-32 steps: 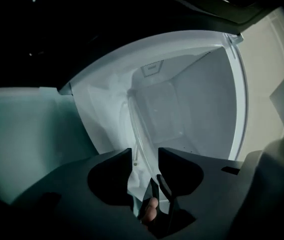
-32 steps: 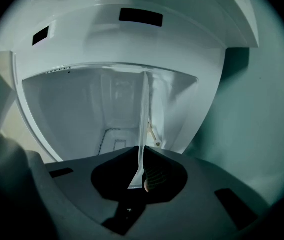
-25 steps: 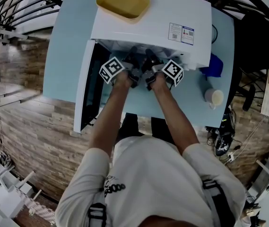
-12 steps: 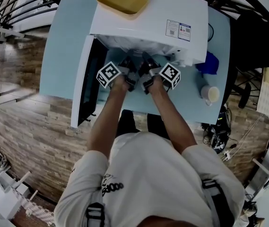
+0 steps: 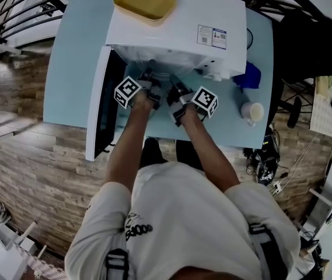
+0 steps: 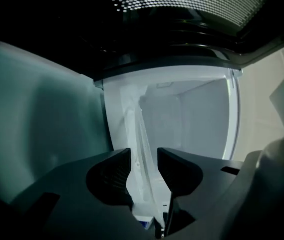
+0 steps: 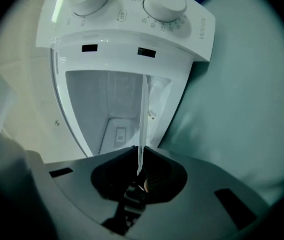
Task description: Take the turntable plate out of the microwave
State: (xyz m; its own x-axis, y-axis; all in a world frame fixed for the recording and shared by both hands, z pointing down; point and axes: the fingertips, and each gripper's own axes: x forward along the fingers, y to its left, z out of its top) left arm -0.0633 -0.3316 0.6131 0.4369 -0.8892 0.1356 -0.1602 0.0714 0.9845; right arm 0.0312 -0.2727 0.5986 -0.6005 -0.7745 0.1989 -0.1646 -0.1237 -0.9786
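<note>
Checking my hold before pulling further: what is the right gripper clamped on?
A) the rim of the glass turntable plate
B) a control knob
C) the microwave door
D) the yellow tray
A: in the right gripper view, the right gripper has its jaws pinched on the thin edge of the turntable plate, in front of the open microwave.

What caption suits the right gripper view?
Right gripper clamps the edge of a clear glass turntable plate before the open white microwave.
</note>
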